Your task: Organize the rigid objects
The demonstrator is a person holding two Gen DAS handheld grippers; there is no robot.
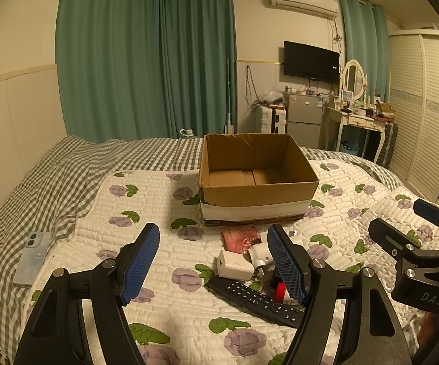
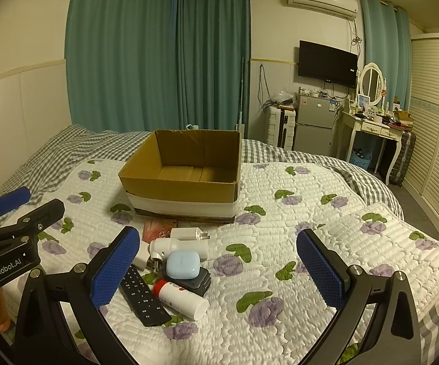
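An open cardboard box (image 1: 257, 193) (image 2: 183, 193) stands empty on the bed. In front of it lies a pile: a black remote (image 1: 254, 299) (image 2: 143, 296), a white charger block (image 1: 234, 265), a white plug adapter (image 2: 189, 233), a white cylinder device (image 2: 178, 248), a pale blue case (image 2: 183, 264) on a dark flat box (image 2: 201, 283), a white bottle with red cap (image 2: 183, 298) and a pink packet (image 1: 239, 238). My left gripper (image 1: 215, 266) is open above the pile's left. My right gripper (image 2: 218, 270) is open over the pile's right. Both are empty.
A phone (image 1: 32, 258) lies on the checked sheet at the left. The floral quilt (image 2: 326, 213) covers the bed. Beyond are green curtains (image 1: 146, 60), a small fridge (image 2: 314, 121), a dressing table (image 2: 371, 127) and a wardrobe (image 2: 435, 121).
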